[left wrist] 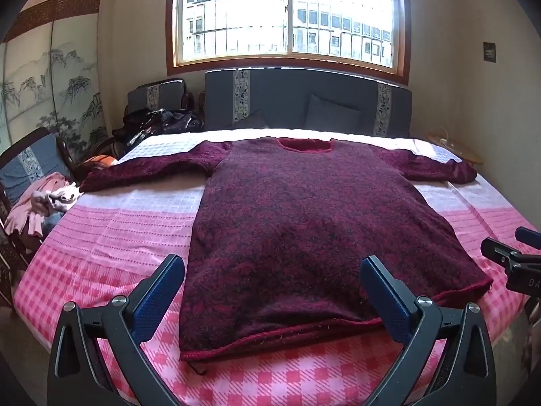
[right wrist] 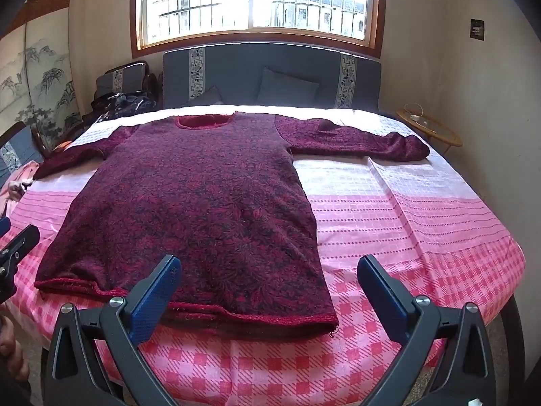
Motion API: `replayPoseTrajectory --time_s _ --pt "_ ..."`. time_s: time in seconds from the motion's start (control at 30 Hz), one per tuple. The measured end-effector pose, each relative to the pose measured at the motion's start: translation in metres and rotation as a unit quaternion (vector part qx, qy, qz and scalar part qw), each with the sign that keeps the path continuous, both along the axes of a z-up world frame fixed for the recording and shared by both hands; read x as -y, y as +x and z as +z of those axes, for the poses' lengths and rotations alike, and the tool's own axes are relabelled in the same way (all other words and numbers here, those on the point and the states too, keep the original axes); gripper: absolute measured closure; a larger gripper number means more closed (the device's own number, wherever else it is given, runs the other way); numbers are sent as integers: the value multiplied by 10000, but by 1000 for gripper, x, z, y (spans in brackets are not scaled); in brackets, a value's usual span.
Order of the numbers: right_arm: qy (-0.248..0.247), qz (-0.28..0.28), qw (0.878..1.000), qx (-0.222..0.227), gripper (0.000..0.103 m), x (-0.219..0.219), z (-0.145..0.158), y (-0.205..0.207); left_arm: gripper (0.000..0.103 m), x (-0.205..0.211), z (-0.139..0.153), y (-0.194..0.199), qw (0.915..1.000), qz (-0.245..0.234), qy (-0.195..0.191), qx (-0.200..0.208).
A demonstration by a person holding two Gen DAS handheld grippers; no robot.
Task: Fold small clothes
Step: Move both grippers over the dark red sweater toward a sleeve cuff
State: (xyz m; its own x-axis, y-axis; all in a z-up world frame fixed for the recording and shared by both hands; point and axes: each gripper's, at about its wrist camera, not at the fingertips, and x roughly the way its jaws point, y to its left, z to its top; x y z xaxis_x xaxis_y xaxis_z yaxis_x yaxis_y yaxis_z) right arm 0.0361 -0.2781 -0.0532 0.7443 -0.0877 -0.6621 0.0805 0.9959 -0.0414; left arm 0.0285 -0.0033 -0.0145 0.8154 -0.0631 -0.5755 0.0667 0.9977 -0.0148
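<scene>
A dark red patterned knit sweater (left wrist: 297,223) lies flat on the bed, neck toward the headboard, both sleeves spread out sideways. It also shows in the right wrist view (right wrist: 189,203). My left gripper (left wrist: 272,264) is open and empty, hovering over the sweater's lower left hem corner. My right gripper (right wrist: 268,264) is open and empty, hovering over the lower right hem corner. The right gripper shows at the right edge of the left wrist view (left wrist: 510,260). The left gripper shows at the left edge of the right wrist view (right wrist: 17,247).
The bed has a pink and white checked cover (left wrist: 111,237) and a grey headboard (left wrist: 297,98). A chair with pink clothes (left wrist: 44,203) stands left. A dark clothes pile (left wrist: 159,125) lies at the back left. A small round side table (right wrist: 429,128) stands right.
</scene>
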Motion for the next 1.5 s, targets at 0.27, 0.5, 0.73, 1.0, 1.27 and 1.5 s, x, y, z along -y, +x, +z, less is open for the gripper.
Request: replayPoseTrajectory --time_s 0.27,0.5,0.73,1.0,1.27,1.5 --pt "-55 -126 9999 -78 0 18 2 33 1 -9 -4 37 9992 284 -264 78" --pt "-96 -320 9994 -113 0 37 1 66 1 -5 -15 74 9994 301 -129 135" --pt "-85 -405 9990 -163 4 64 -4 104 1 -1 -36 111 9988 377 123 304" --pt "-78 -464 9985 -264 19 103 -15 150 1 -11 -55 125 9986 475 -126 172" --pt "2405 -818 9659 -503 31 232 -54 198 0 -30 -65 128 9939 933 -573 -164" --pt "3725 -1784 9107 -90 31 356 -80 227 0 -23 -68 133 9949 890 -374 -296"
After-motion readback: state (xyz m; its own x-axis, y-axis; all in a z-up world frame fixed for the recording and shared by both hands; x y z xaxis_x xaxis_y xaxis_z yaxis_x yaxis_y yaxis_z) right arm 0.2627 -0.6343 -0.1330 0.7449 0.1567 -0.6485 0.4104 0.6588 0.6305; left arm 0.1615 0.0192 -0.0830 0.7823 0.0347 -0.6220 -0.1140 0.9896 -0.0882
